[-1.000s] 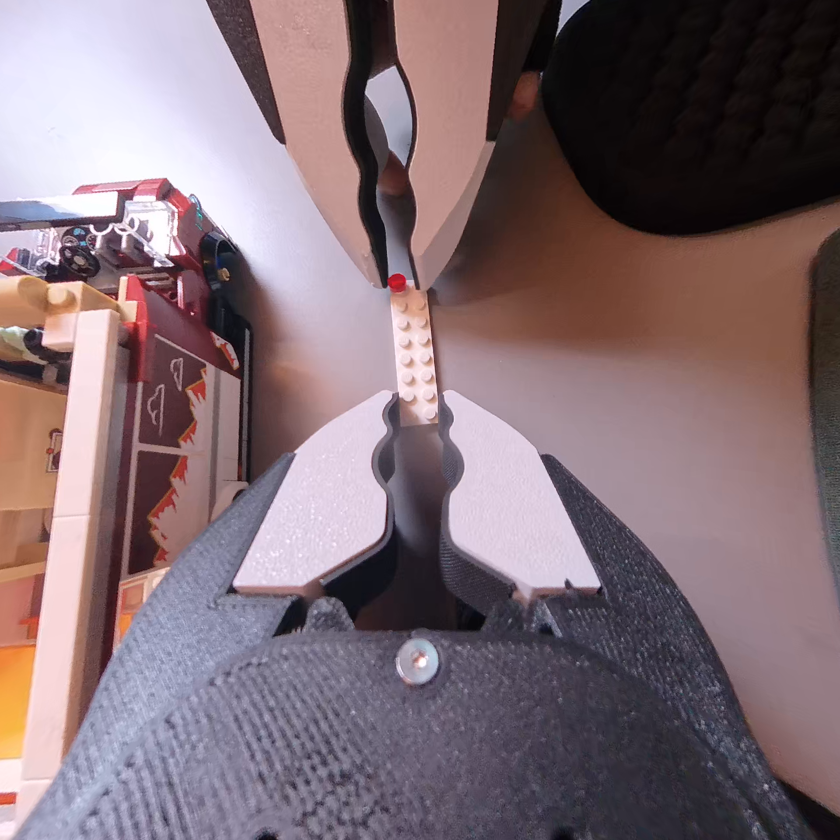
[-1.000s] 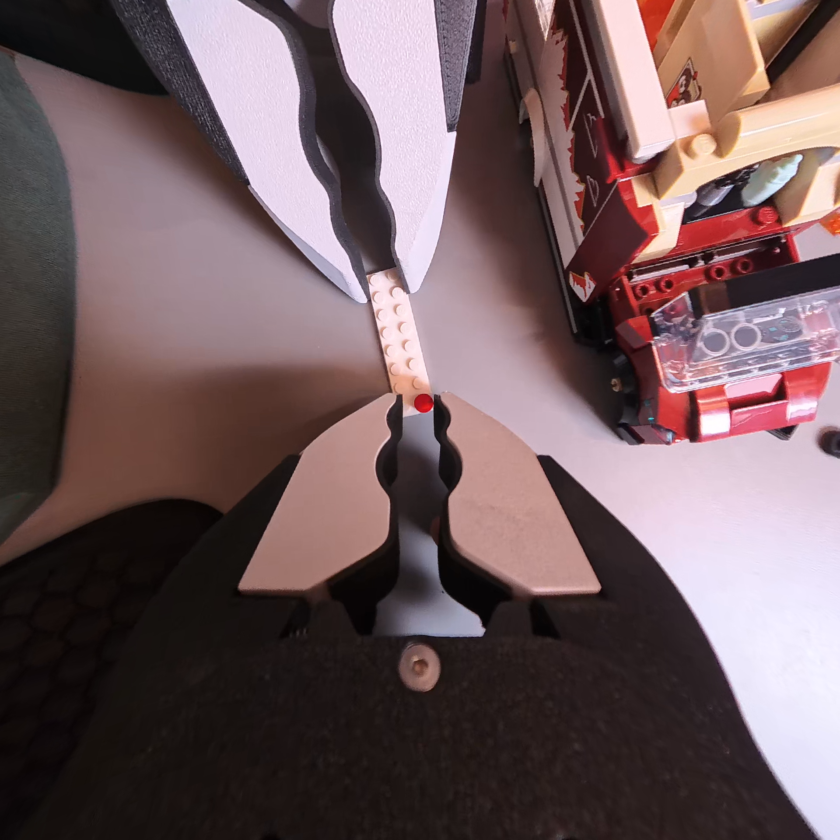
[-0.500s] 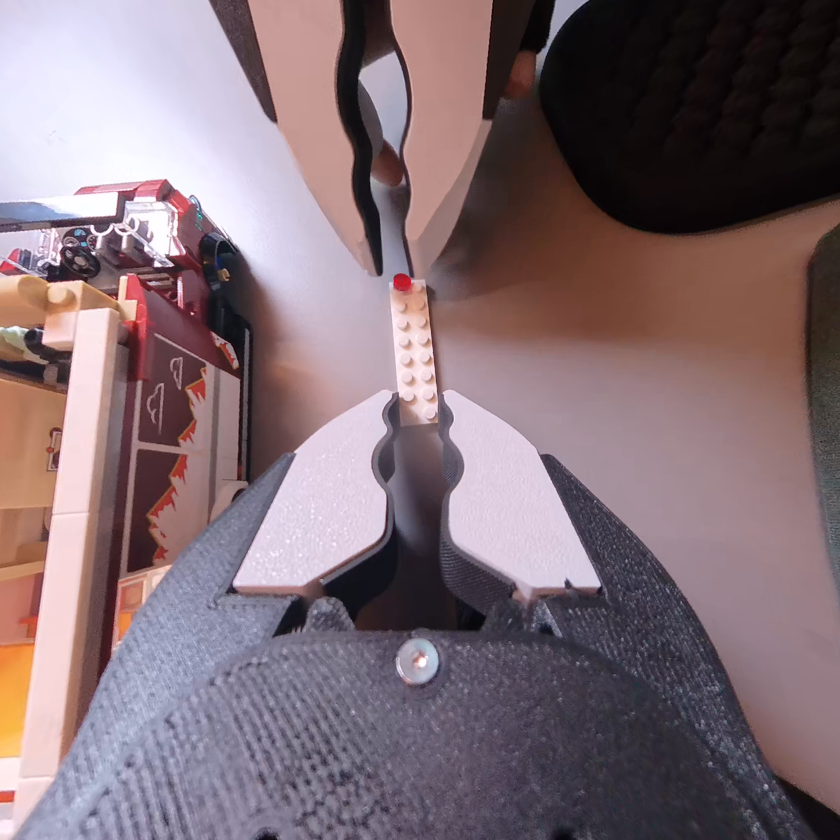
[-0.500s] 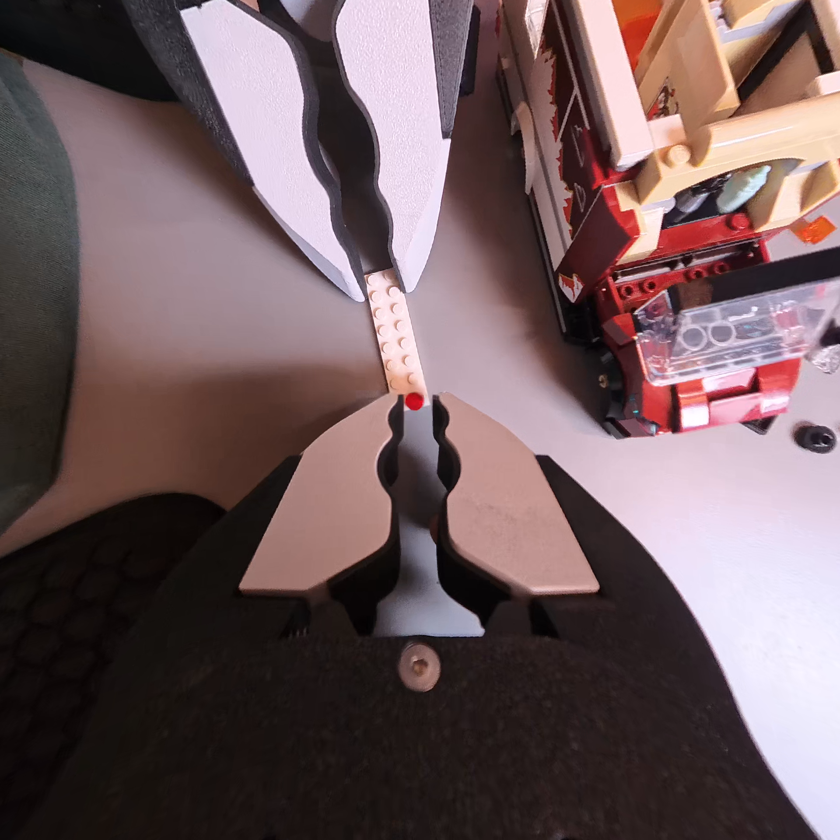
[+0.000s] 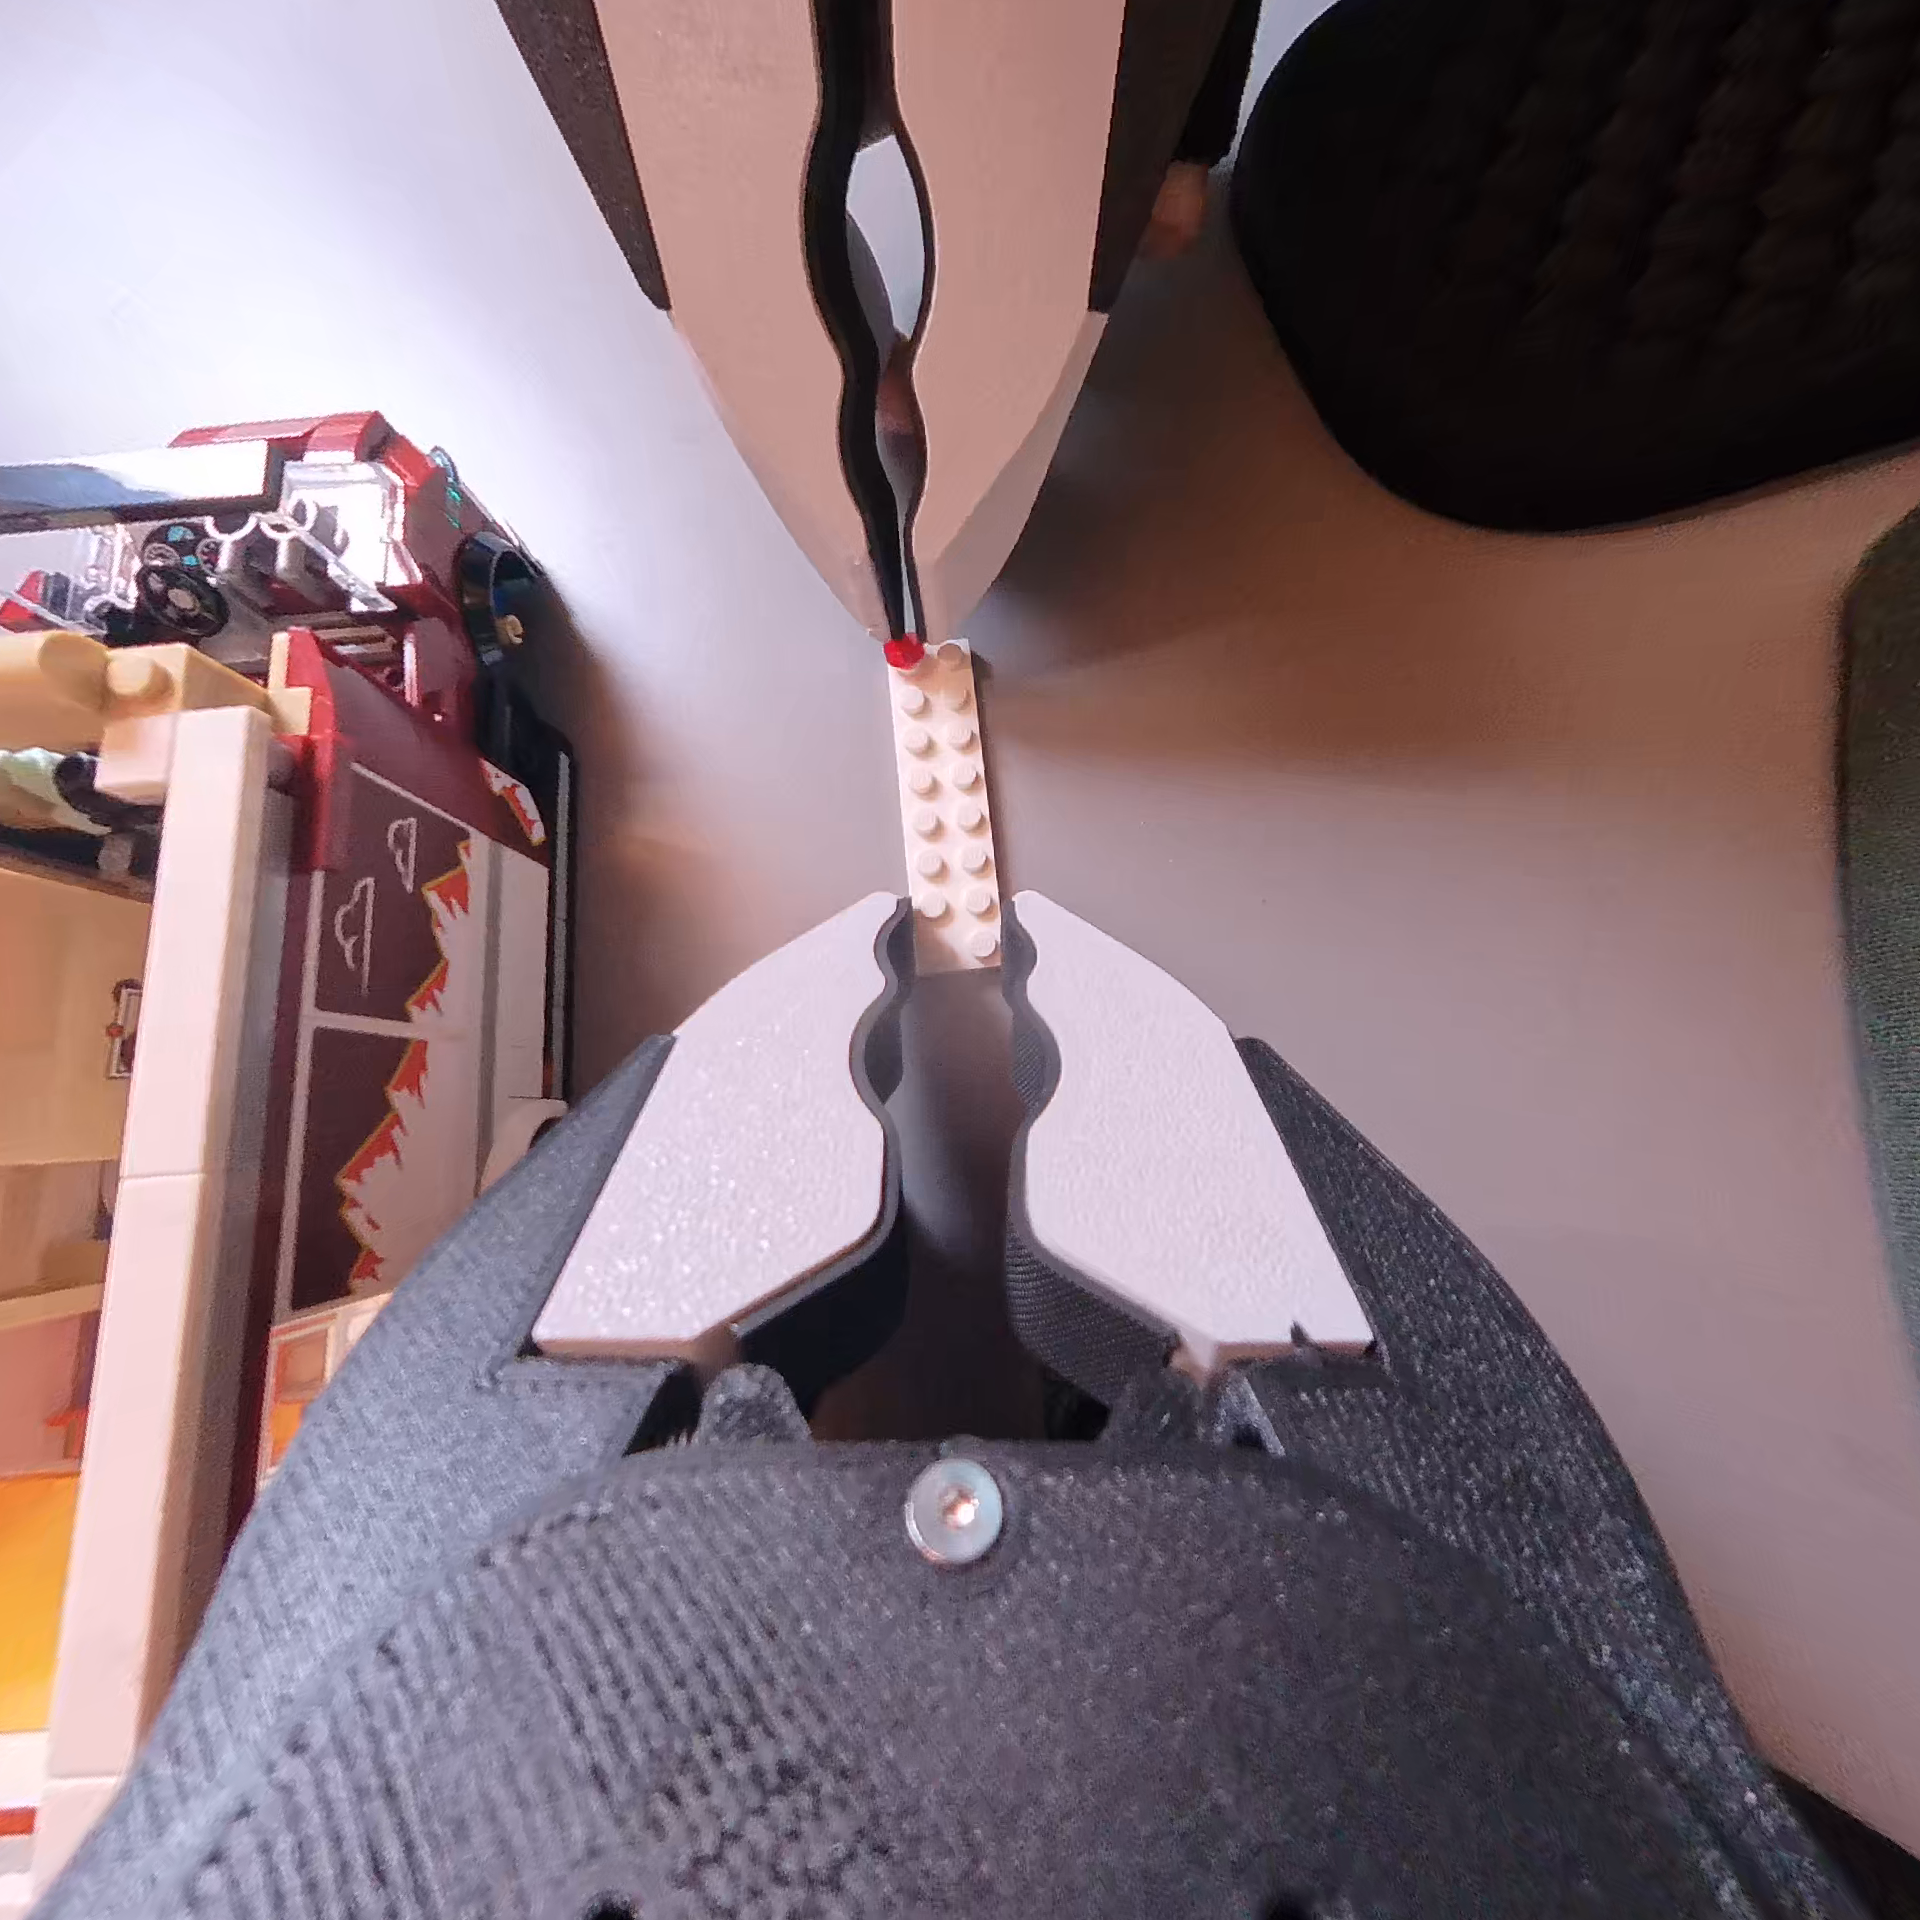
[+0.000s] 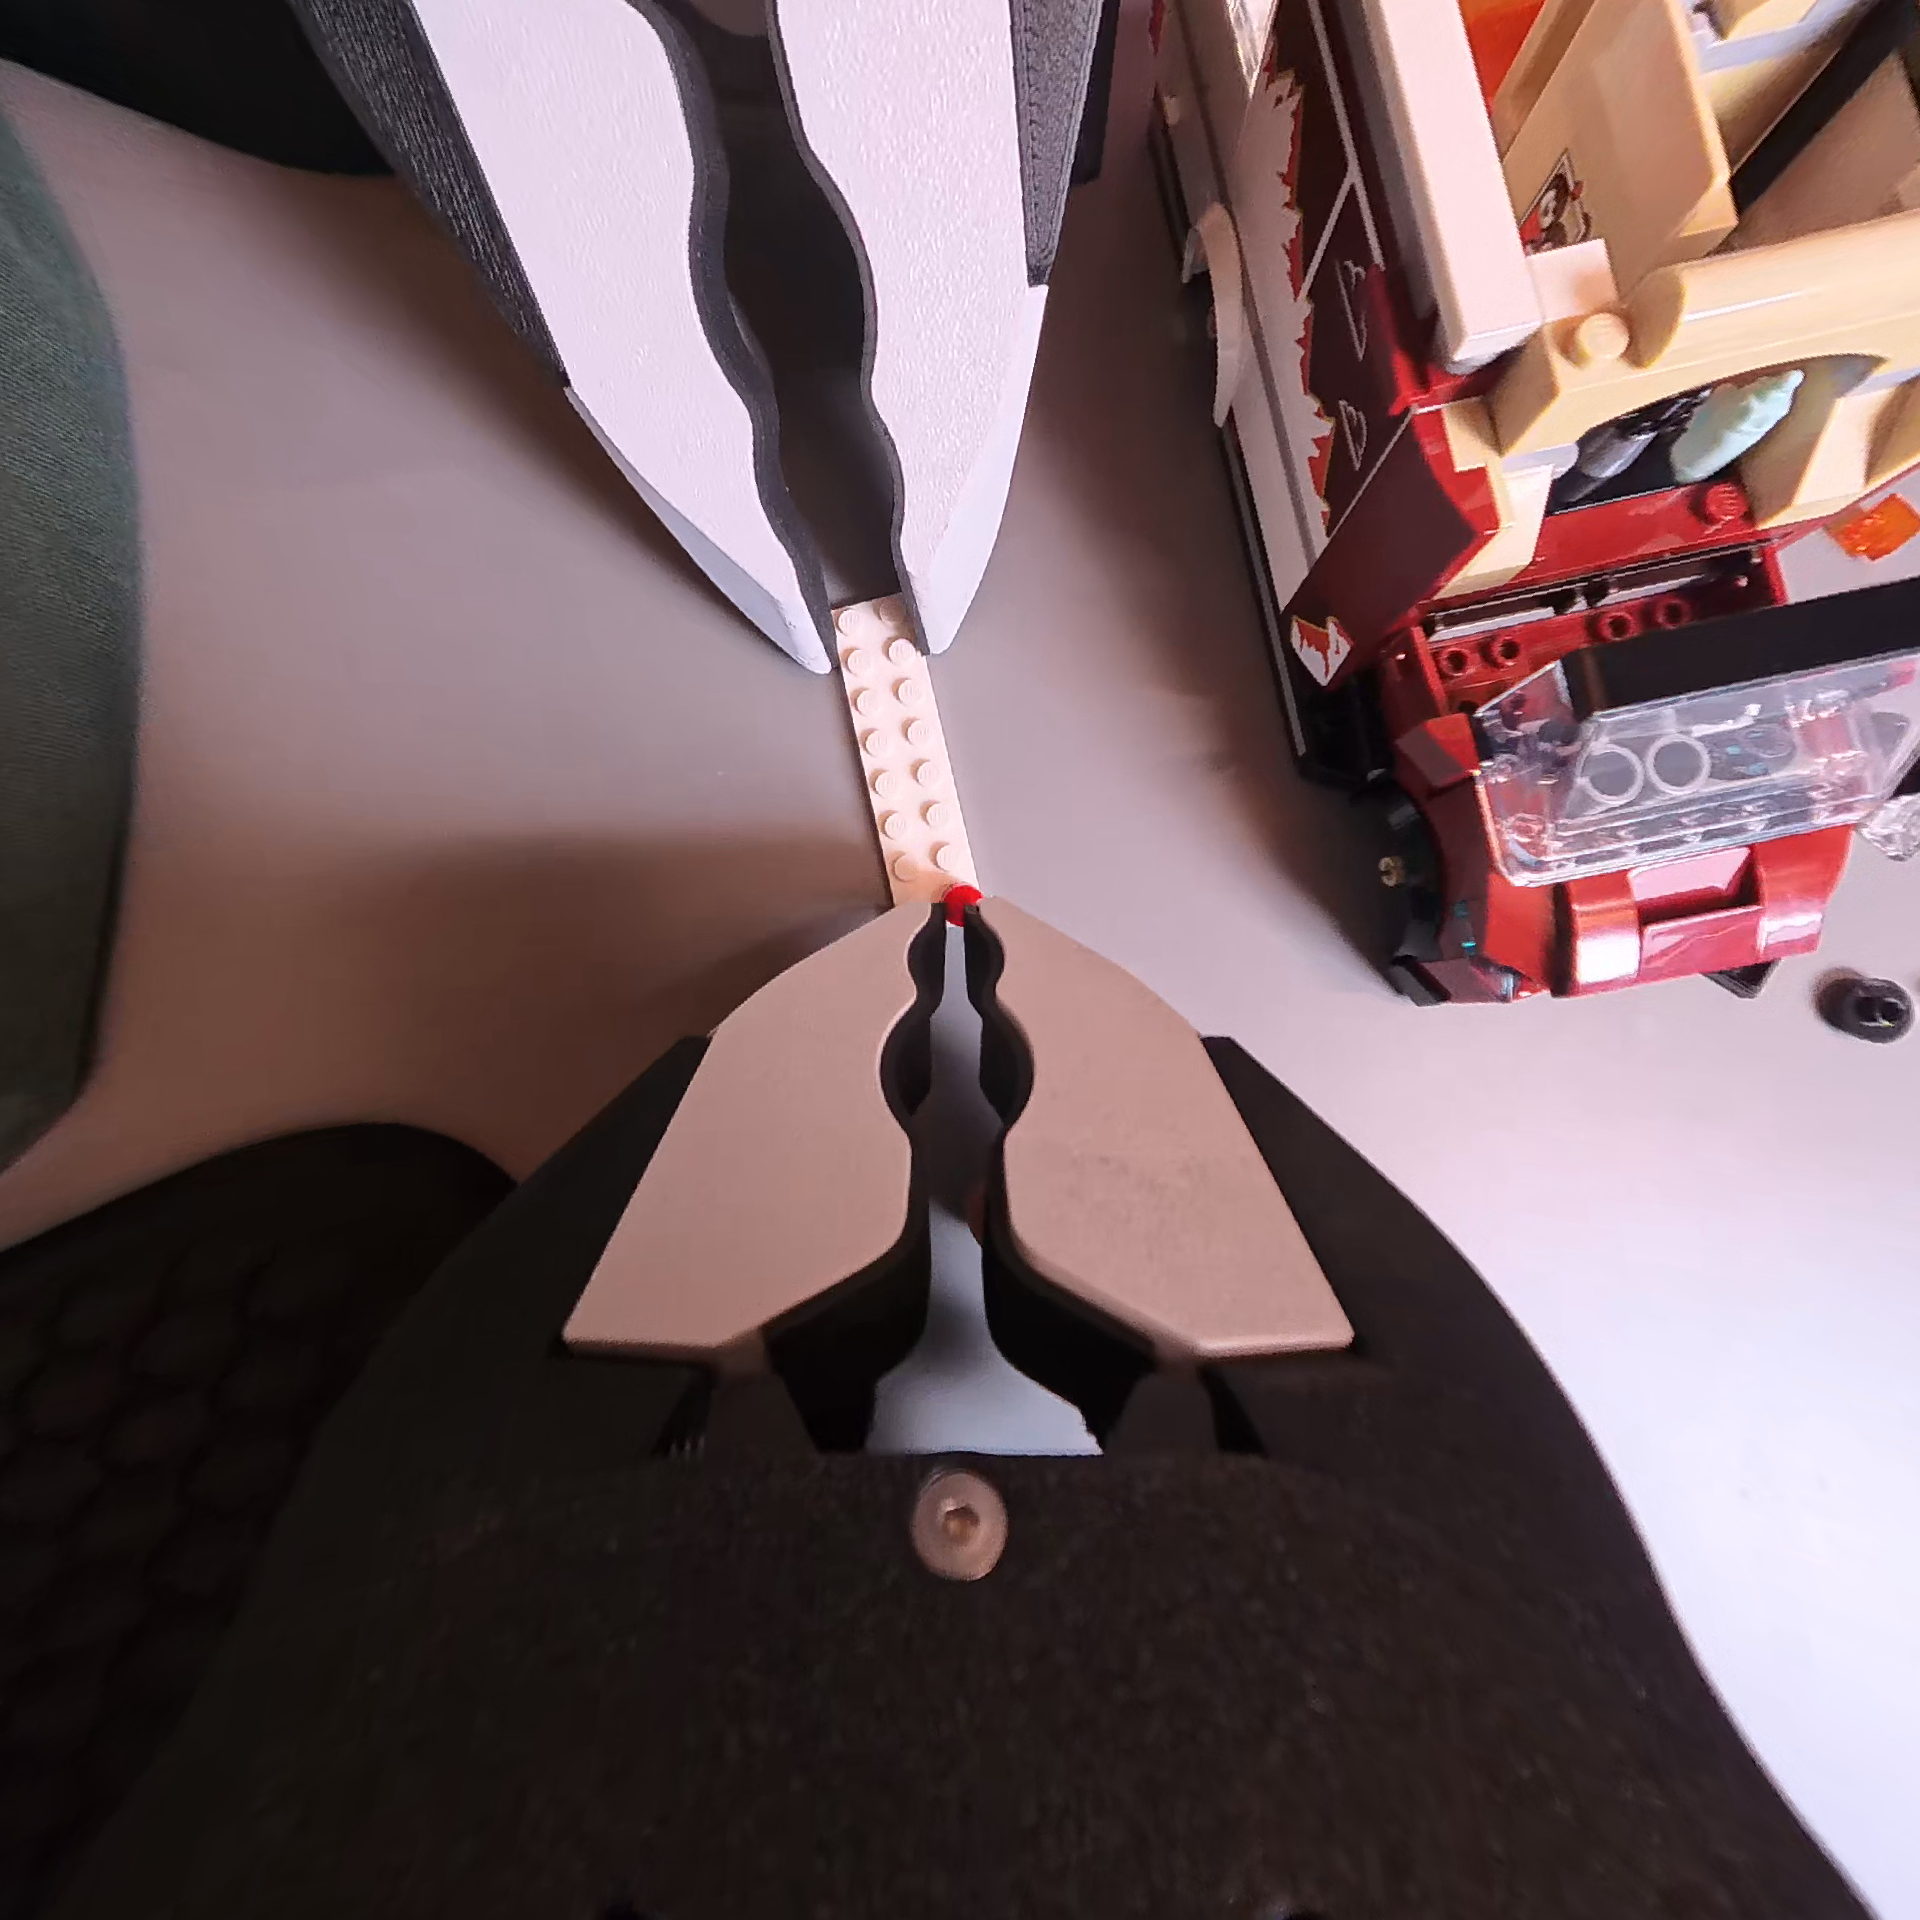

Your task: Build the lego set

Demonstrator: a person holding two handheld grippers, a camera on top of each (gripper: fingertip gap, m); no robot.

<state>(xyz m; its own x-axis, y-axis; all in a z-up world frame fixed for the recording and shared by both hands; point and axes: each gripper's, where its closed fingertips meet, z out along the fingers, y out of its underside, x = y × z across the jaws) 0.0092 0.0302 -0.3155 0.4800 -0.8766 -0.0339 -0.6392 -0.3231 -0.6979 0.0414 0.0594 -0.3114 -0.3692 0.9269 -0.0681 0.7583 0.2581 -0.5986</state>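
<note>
We see the left tool clamped on a white studded plate at centre frame, the right tool pinching its red stud.

Hobby desk: brick-built toy truck

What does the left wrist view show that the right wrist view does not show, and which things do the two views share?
Only the left wrist view shows the left gripper's own fingers closed on the near end of the white studded plate. Only the right wrist view shows a small black ring lying on the table and an orange transparent piece. Both views share the plate, the red round stud at its far end with the right gripper's tips nearly closed at it, the dark red brick vehicle, and the black cushion.
</note>
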